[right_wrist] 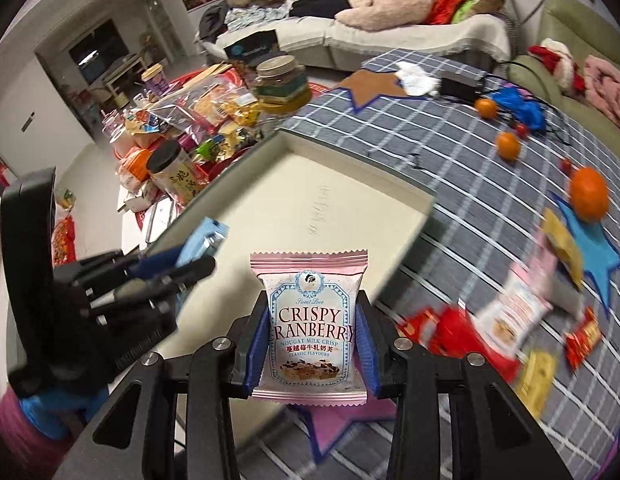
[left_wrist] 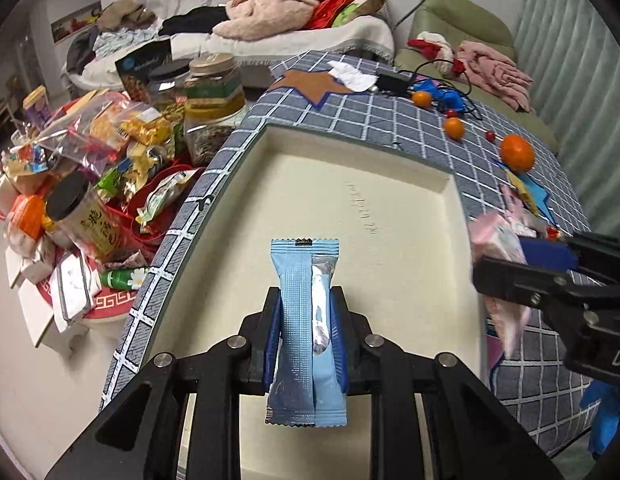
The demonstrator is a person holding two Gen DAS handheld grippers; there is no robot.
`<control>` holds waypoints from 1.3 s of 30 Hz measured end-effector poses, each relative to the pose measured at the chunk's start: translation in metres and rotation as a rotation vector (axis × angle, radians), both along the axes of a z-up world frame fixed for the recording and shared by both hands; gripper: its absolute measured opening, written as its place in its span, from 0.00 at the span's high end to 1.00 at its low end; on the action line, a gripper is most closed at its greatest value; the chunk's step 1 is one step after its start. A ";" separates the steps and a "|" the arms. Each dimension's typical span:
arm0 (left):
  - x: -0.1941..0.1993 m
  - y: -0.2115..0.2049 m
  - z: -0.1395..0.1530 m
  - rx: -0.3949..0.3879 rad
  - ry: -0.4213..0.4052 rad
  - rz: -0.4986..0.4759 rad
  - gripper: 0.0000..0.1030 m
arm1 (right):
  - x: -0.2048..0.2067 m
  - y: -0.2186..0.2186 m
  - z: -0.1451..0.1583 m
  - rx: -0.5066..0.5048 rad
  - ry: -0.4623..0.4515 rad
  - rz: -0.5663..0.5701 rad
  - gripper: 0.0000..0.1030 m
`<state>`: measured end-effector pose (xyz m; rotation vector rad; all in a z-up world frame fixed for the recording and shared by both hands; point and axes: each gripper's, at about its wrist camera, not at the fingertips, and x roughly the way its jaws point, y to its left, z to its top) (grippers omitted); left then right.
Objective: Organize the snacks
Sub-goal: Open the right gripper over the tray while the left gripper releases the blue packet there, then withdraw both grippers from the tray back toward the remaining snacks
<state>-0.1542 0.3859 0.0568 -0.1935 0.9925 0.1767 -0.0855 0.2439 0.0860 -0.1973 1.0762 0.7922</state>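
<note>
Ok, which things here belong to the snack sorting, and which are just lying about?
Part of the job:
- blue packet in the left claw
- pink cranberry packet in the right claw
- cream tray
- loose packets on the checked cloth

Just lying about:
- oranges
- crumpled tissue
- black cable
- clothes on the sofa

Your two wrist cameras, both close above the table

Your left view looks forward and down over the cream tray [left_wrist: 389,208]; your right view faces likewise from its right; both share tray [right_wrist: 310,184], sofa [left_wrist: 302,40] and oranges [right_wrist: 588,194].
</note>
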 end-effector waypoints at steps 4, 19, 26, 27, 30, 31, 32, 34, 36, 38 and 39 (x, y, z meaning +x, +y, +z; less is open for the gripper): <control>0.004 0.007 -0.006 -0.009 0.011 0.014 0.76 | 0.009 0.021 -0.005 0.002 0.015 0.022 0.60; -0.002 -0.001 0.007 0.027 -0.042 -0.009 0.20 | 0.033 0.009 -0.014 -0.030 0.026 -0.067 0.01; 0.004 -0.023 0.010 0.036 -0.025 -0.038 0.19 | 0.046 -0.052 -0.022 -0.039 0.055 -0.194 0.01; 0.005 -0.028 0.011 0.041 -0.022 -0.047 0.19 | 0.047 -0.061 -0.023 -0.041 0.059 -0.211 0.01; 0.006 -0.039 0.011 0.050 -0.013 -0.063 0.19 | 0.052 -0.083 -0.027 -0.043 0.063 -0.256 0.01; 0.007 -0.042 0.011 0.052 -0.010 -0.068 0.19 | 0.054 -0.090 -0.029 -0.041 0.065 -0.270 0.01; 0.008 -0.046 0.011 0.054 -0.007 -0.073 0.19 | 0.056 -0.099 -0.030 -0.039 0.069 -0.290 0.01; 0.009 -0.053 0.011 0.061 -0.001 -0.085 0.19 | 0.059 -0.111 -0.032 -0.036 0.074 -0.312 0.01; 0.011 -0.061 0.012 0.071 0.004 -0.095 0.19 | 0.061 -0.123 -0.034 -0.037 0.070 -0.329 0.01; 0.012 -0.066 0.012 0.075 0.007 -0.101 0.19 | 0.061 -0.130 -0.034 -0.048 0.057 -0.329 0.01; 0.013 -0.069 0.012 0.077 0.009 -0.103 0.19 | 0.061 -0.133 -0.035 -0.063 0.043 -0.324 0.01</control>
